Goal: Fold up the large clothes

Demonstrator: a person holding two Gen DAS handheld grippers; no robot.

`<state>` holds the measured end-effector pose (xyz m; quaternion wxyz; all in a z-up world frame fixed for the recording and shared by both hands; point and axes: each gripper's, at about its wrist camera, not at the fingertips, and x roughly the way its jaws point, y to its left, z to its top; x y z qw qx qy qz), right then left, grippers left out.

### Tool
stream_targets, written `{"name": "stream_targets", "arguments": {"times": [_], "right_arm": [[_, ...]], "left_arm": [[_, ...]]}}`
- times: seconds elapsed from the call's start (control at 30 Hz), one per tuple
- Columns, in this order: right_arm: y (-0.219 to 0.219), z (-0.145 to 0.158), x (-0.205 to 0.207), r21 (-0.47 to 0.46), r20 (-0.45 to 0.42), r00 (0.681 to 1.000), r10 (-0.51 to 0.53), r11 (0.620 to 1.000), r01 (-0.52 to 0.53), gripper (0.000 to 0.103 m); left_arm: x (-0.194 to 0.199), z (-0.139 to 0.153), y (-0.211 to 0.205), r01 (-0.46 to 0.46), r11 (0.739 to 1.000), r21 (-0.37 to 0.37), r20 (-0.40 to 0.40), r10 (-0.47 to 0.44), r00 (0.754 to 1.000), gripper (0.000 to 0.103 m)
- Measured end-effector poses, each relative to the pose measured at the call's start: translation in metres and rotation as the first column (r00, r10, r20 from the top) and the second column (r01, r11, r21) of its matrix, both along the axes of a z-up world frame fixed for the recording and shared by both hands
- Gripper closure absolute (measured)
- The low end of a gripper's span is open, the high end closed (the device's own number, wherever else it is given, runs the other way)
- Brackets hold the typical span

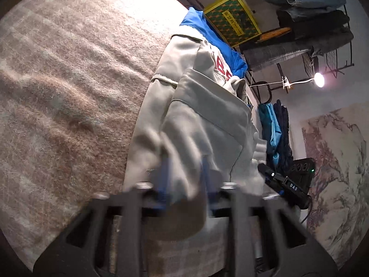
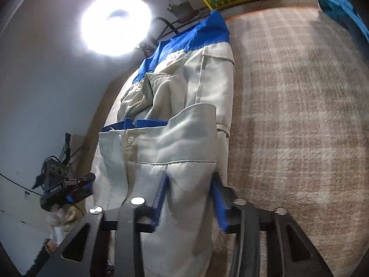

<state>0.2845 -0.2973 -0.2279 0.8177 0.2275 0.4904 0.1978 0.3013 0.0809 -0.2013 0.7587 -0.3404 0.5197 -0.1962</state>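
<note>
Left wrist view shows the left gripper (image 1: 184, 180) clamped on the grey-and-blue work jacket (image 1: 203, 115) over the plaid blanket (image 1: 69, 92), while the right gripper (image 2: 189, 191) likewise pinches its hem.

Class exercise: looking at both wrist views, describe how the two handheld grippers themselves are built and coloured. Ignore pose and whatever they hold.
Each gripper, the left gripper and the right gripper, has a dark grey, near-black frame with triangular cut-outs, round silver bolt heads and two blue ribbed finger pads. No sleeves or hands show.
</note>
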Motion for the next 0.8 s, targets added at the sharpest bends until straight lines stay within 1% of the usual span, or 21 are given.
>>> {"name": "stream_targets", "arguments": {"times": [0.03, 0.1, 0.13, 0.17, 0.2, 0.23, 0.27, 0.3, 0.37, 0.4, 0.47, 0.5, 0.53, 0.57, 0.6, 0.67, 0.7, 0.8], "right_arm": [[0.002, 0.002, 0.000, -0.009, 0.013, 1.000, -0.005, 1.000, 0.005, 0.078], [0.009, 0.012, -0.004, -0.032, 0.055, 0.998, -0.002, 0.999, 0.003, 0.084], [0.015, 0.019, -0.007, -0.053, 0.089, 0.996, 0.013, 0.999, -0.008, 0.084], [0.022, 0.024, -0.009, -0.081, 0.118, 0.992, 0.032, 0.996, -0.022, 0.086], [0.029, 0.027, -0.009, -0.120, 0.143, 0.988, 0.052, 0.992, -0.034, 0.087], [0.034, 0.024, -0.007, -0.154, 0.144, 0.988, 0.059, 0.987, -0.037, 0.087], [0.034, 0.019, -0.004, -0.172, 0.126, 0.991, 0.046, 0.985, -0.024, 0.088], [0.033, 0.011, -0.001, -0.177, 0.097, 0.995, 0.022, 0.984, -0.004, 0.088], [0.026, 0.001, 0.001, -0.159, 0.061, 0.998, -0.009, 0.987, 0.018, 0.087], [0.025, -0.003, 0.001, -0.168, 0.051, 0.999, -0.014, 0.986, 0.022, 0.086], [0.023, -0.001, -0.004, -0.194, 0.046, 0.999, -0.017, 0.981, 0.026, 0.084], [0.023, 0.002, -0.006, -0.215, 0.047, 0.999, -0.024, 0.976, 0.034, 0.079], [0.025, 0.006, -0.009, -0.240, 0.049, 0.998, -0.035, 0.970, 0.046, 0.076], [0.026, 0.010, -0.013, -0.275, 0.058, 0.997, -0.046, 0.960, 0.060, 0.066], [0.028, 0.016, -0.016, -0.311, 0.073, 0.996, -0.054, 0.947, 0.074, 0.066], [0.034, 0.033, -0.027, -0.341, 0.148, 0.988, -0.030, 0.937, 0.080, 0.066], [0.038, 0.041, -0.032, -0.335, 0.183, 0.983, -0.003, 0.940, 0.065, 0.066], [0.049, 0.054, -0.041, -0.323, 0.240, 0.969, 0.064, 0.946, 0.018, 0.066]], "left_arm": [[-0.005, 0.006, 0.000, -0.012, 1.000, 0.014, 0.014, 0.012, 1.000, 0.096], [-0.015, 0.018, 0.000, -0.038, 0.998, 0.050, 0.055, 0.035, 0.998, 0.097], [-0.018, 0.022, -0.001, -0.041, 0.996, 0.075, 0.069, 0.036, 0.997, 0.097], [-0.020, 0.021, -0.004, -0.041, 0.991, 0.126, 0.081, 0.031, 0.996, 0.097], [-0.018, 0.015, -0.006, -0.038, 0.988, 0.152, 0.073, 0.027, 0.997, 0.097], [-0.016, 0.007, -0.006, -0.037, 0.985, 0.166, 0.056, 0.028, 0.998, 0.096], [-0.012, -0.002, -0.006, -0.043, 0.985, 0.169, 0.041, 0.037, 0.999, 0.096], [-0.009, -0.008, -0.004, -0.048, 0.982, 0.182, 0.038, 0.042, 0.998, 0.095], [-0.007, -0.010, -0.006, -0.051, 0.977, 0.208, 0.053, 0.041, 0.998, 0.093], [-0.006, -0.009, -0.006, -0.055, 0.974, 0.219, 0.055, 0.044, 0.998, 0.090], [-0.007, -0.003, -0.004, -0.081, 0.967, 0.243, 0.050, 0.071, 0.996, 0.089], [-0.008, 0.001, -0.001, -0.112, 0.957, 0.267, 0.045, 0.104, 0.994, 0.082], [-0.009, 0.007, 0.003, -0.141, 0.953, 0.270, 0.053, 0.131, 0.990, 0.082], [-0.012, 0.014, 0.007, -0.166, 0.951, 0.263, 0.072, 0.152, 0.986, 0.082], [-0.013, 0.023, 0.008, -0.179, 0.948, 0.262, 0.098, 0.158, 0.983, 0.082], [-0.015, 0.040, 0.002, -0.183, 0.942, 0.282, 0.163, 0.141, 0.976, 0.082], [-0.015, 0.047, -0.005, -0.169, 0.943, 0.286, 0.189, 0.118, 0.975, 0.082], [-0.011, 0.057, -0.034, -0.092, 0.947, 0.308, 0.228, 0.020, 0.973, 0.082]]}}
